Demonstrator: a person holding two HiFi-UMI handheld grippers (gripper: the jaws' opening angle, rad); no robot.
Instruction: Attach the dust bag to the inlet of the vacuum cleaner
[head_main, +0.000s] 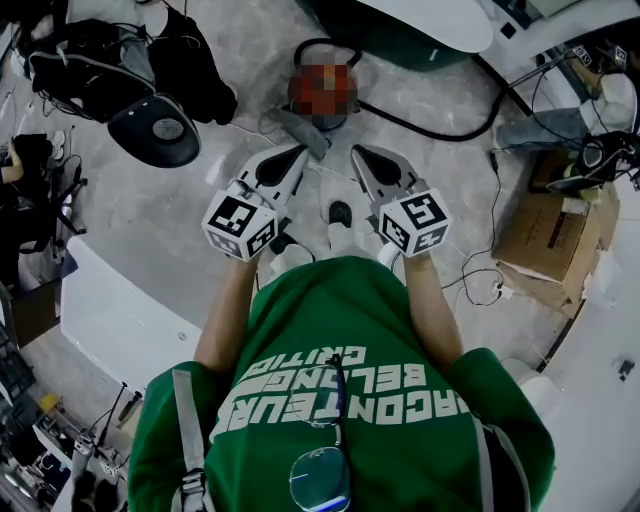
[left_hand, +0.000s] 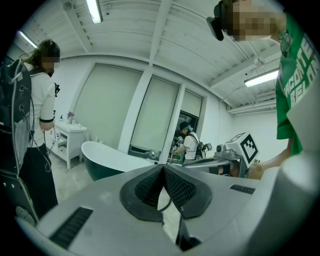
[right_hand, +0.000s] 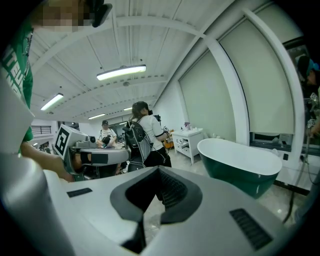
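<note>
Both grippers are held side by side in front of the person's chest, pointing out over the floor. In the head view my left gripper (head_main: 298, 152) and right gripper (head_main: 358, 152) are both shut and hold nothing. Each gripper view shows the dark pads meeting at the tip: left gripper (left_hand: 162, 168), right gripper (right_hand: 159, 171). On the floor ahead lies a red round body (head_main: 322, 68) with a black hose (head_main: 430, 128), mostly under a mosaic patch. A grey flat piece (head_main: 300, 130) lies beside it, just past the fingertips; I cannot tell what it is.
A green and white bathtub (left_hand: 107, 157) stands ahead. A cardboard box (head_main: 555, 235) and loose cables (head_main: 480, 280) lie at the right. Black bags and a dark round lid (head_main: 155, 128) sit at the left. Other people (right_hand: 145, 135) stand around, one with a backpack (left_hand: 30, 125).
</note>
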